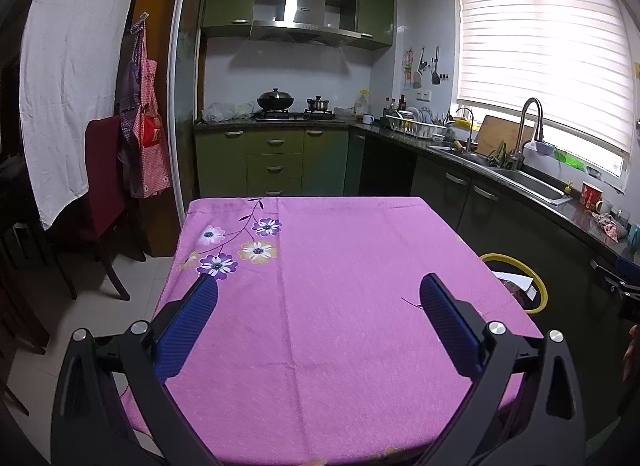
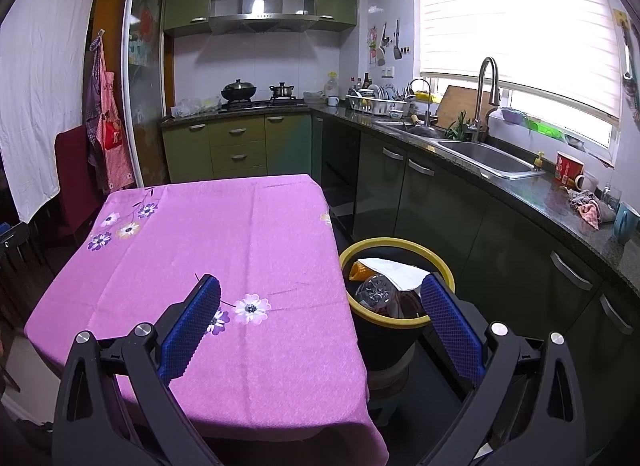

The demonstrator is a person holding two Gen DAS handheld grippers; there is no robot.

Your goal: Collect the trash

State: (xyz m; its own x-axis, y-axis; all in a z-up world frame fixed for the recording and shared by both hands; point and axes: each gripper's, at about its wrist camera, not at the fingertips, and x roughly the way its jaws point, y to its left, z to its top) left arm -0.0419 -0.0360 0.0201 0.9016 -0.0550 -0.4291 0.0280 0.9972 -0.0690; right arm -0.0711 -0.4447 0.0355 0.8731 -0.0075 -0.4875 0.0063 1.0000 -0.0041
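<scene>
A black trash bin with a yellow rim [image 2: 400, 244] stands on the floor right of the table; it also shows in the left wrist view [image 1: 538, 286]. In it lie white paper [image 2: 396, 272], a crushed clear plastic bottle [image 2: 374, 292] and an orange wrapper [image 2: 357, 270]. The table has a purple flowered cloth [image 2: 224, 234], which also shows in the left wrist view [image 1: 320, 286]. My left gripper [image 1: 318, 294] is open and empty above the cloth. My right gripper [image 2: 320, 294] is open and empty over the table's right edge, its right finger in front of the bin.
Green kitchen cabinets [image 2: 236, 145] and a stove with pots [image 2: 256, 95] stand behind the table. A dark counter with a steel sink [image 2: 488, 159] runs along the right. A red chair [image 1: 102, 185] and hanging aprons [image 1: 144, 125] are at the left.
</scene>
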